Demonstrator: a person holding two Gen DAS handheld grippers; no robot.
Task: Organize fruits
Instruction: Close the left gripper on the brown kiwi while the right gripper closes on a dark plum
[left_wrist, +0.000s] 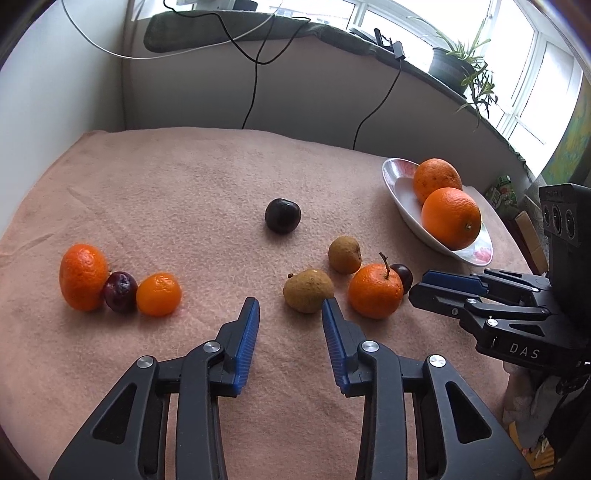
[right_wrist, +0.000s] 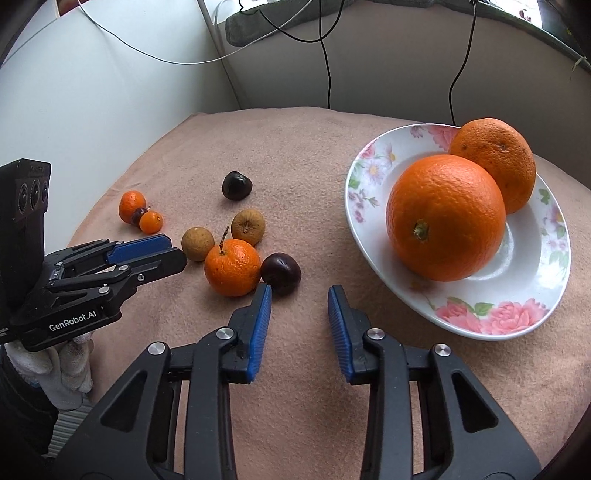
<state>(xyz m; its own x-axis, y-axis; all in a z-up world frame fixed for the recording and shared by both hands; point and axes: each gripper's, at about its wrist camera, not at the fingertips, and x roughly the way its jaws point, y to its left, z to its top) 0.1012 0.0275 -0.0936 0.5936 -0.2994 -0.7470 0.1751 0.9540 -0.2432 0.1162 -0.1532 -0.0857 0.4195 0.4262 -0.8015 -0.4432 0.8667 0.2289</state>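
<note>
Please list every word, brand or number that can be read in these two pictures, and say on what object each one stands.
"DAS": white letters on the black body of the right gripper, seen from the left wrist camera; the word may go on out of view.
"GenRobot.AI": white letters on the black body of the left gripper, seen from the right wrist camera.
Green package behind the plate: print too blurred to read.
</note>
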